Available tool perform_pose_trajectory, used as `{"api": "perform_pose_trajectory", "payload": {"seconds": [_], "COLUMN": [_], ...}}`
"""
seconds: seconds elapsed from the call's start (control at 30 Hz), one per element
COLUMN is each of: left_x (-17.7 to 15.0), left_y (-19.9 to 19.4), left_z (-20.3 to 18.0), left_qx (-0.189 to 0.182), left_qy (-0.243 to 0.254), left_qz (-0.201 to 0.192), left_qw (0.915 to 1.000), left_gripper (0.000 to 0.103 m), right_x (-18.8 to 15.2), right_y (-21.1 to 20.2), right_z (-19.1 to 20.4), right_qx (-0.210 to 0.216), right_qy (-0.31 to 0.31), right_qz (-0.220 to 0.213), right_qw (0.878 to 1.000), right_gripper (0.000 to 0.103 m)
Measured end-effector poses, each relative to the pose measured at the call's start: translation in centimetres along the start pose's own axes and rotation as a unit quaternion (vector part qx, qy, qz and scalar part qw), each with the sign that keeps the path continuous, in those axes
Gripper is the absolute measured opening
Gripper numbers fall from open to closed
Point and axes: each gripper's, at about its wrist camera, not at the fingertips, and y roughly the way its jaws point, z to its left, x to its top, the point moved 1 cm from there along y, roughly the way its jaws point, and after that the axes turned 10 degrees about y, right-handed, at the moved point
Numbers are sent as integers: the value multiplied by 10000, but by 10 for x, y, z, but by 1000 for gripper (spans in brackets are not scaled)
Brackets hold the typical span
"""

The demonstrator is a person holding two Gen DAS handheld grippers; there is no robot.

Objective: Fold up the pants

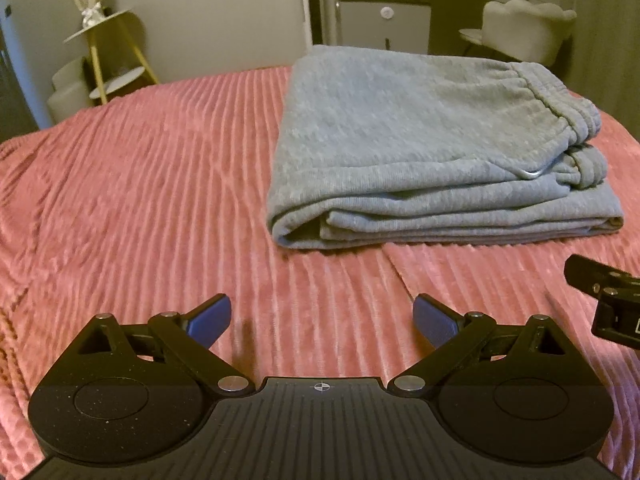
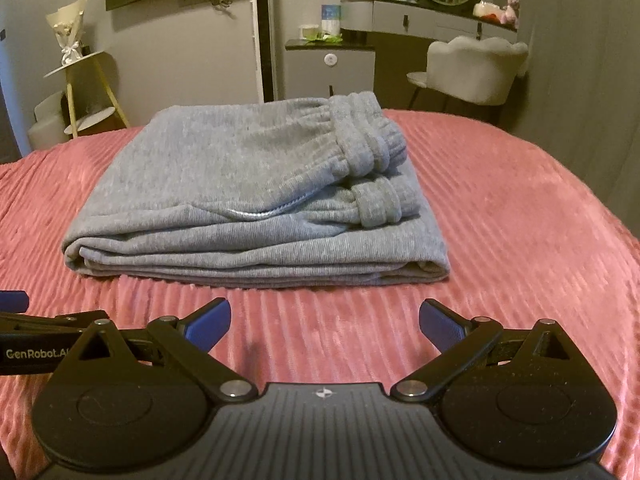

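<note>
Grey sweatpants (image 1: 420, 148) lie folded into a thick rectangular stack on the pink ribbed bedspread (image 1: 140, 200), with the elastic waistband on top at the right. They also show in the right wrist view (image 2: 248, 200). My left gripper (image 1: 322, 320) is open and empty, hovering over the bedspread in front of and left of the stack. My right gripper (image 2: 324, 324) is open and empty, just in front of the stack's near edge. Neither touches the pants. Part of the right gripper (image 1: 608, 300) shows at the right edge of the left wrist view.
The bedspread (image 2: 520, 220) covers the whole bed. Beyond the far edge stand a small gold-legged side table (image 2: 88, 92), a cabinet (image 2: 330, 68), a dressing table with a mirror (image 2: 440, 4) and a light chair (image 2: 476, 68).
</note>
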Motion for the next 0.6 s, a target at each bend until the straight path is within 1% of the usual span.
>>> {"api": "perform_pose_trajectory", "payload": {"seconds": [0.1, 0.23, 0.37, 0.6], "left_x": [0, -1, -2, -3], "left_y": [1, 0, -5, -7], "left_z": [0, -1, -4, -10], "left_qx": [-13, -24, -30, 17], "left_qy": [-41, -43, 31, 221], "left_qz": [20, 21, -87, -136], "left_qw": [10000, 10000, 10000, 9997], "left_gripper": [100, 100, 100, 100], "right_x": [-1, 0, -1, -2], "right_y": [2, 1, 0, -1], "right_z": [-3, -6, -7, -6], "right_qx": [-33, -10, -9, -37], "right_qy": [76, 201, 228, 208], "right_qz": [73, 67, 66, 48], "right_qw": [9999, 9998, 9997, 9998], "right_gripper": [100, 100, 100, 100]}}
